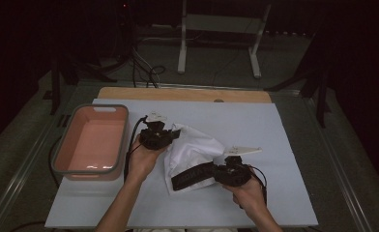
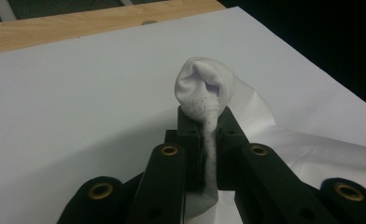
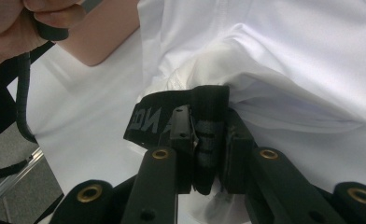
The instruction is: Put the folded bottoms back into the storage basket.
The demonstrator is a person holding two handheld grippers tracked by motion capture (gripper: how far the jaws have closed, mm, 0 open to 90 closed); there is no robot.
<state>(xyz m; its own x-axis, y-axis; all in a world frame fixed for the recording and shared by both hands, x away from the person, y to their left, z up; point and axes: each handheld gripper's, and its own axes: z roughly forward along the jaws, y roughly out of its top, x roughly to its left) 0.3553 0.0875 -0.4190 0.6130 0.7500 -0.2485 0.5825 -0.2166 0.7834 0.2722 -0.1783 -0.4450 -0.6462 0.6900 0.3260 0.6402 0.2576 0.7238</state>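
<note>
A white garment (image 1: pixel 197 145) with a black elastic waistband (image 1: pixel 192 176) lies crumpled mid-table on the white sheet (image 1: pixel 265 125). My left gripper (image 1: pixel 174 132) is at its upper left corner, shut on a bunched fold of white fabric (image 2: pixel 202 86) that puffs out above the jaws in the left gripper view, with my left gripper (image 2: pixel 203 119) just below it. My right gripper (image 1: pixel 216 170) comes in from the right at the garment's lower edge. In the right gripper view, my right gripper (image 3: pixel 208 119) is shut on the black waistband (image 3: pixel 172 114), with white cloth (image 3: pixel 288 56) spread beyond it.
A pink basin with a grey rim (image 1: pixel 124 133) stands at the left of the sheet, near my left hand. A wooden table edge (image 1: pixel 182 94) runs along the far side. Cables (image 1: pixel 146 72) and a metal stand (image 1: pixel 216 24) sit on the floor beyond.
</note>
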